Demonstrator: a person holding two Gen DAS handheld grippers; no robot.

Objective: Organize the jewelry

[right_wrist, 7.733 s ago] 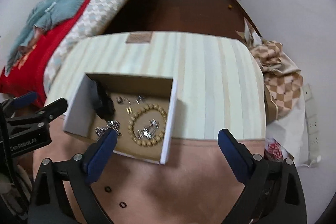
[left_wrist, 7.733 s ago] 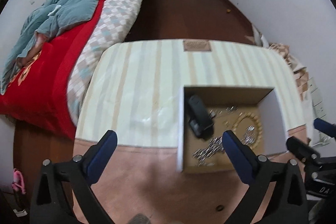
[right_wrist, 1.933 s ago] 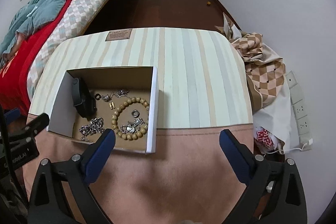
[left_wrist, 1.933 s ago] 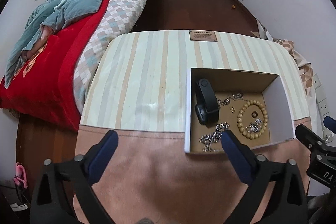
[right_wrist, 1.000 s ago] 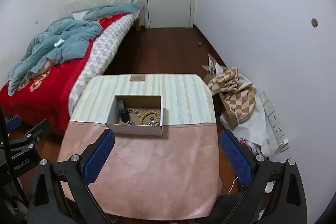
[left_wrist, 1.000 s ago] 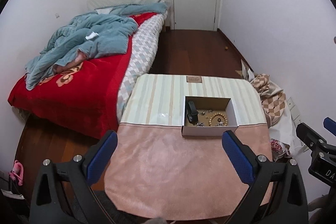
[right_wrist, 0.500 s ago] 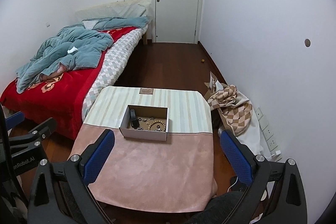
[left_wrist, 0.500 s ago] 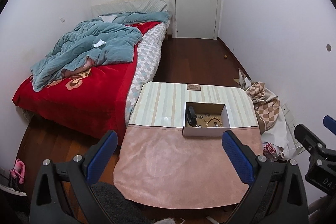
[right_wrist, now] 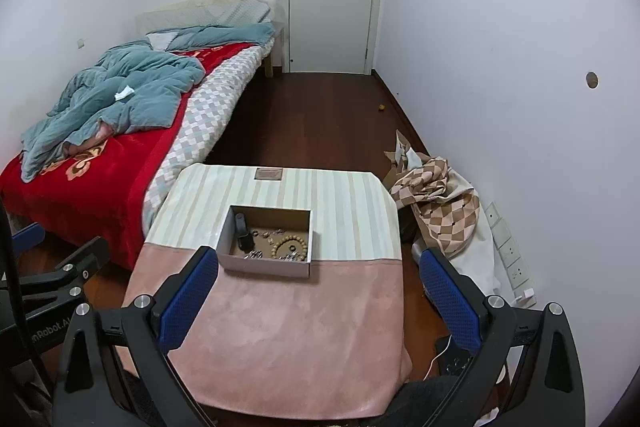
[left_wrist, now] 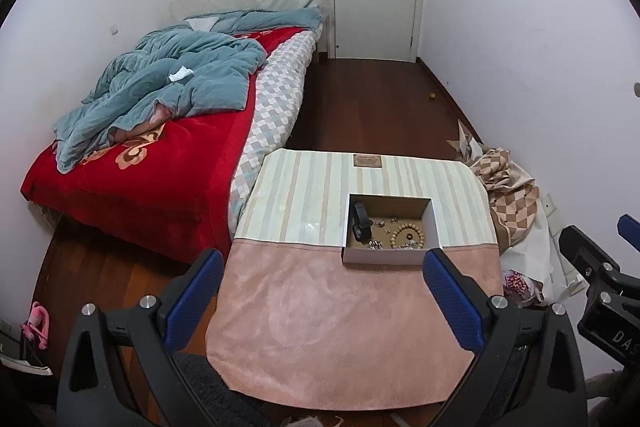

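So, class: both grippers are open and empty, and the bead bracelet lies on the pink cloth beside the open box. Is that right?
Not quite. The bead bracelet lies inside the open box, as the left wrist view shows. The left gripper and right gripper are indeed open and empty.

The silver pieces [left_wrist: 376, 245] inside the box [left_wrist: 386, 255] are being rendered too small to identify; the right gripper [left_wrist: 600, 267] is being cropped at three o'clock.

box [left_wrist: 387, 255] on table [left_wrist: 328, 327] centre | bead bracelet [left_wrist: 407, 235] in box | bed [left_wrist: 160, 155] left of table
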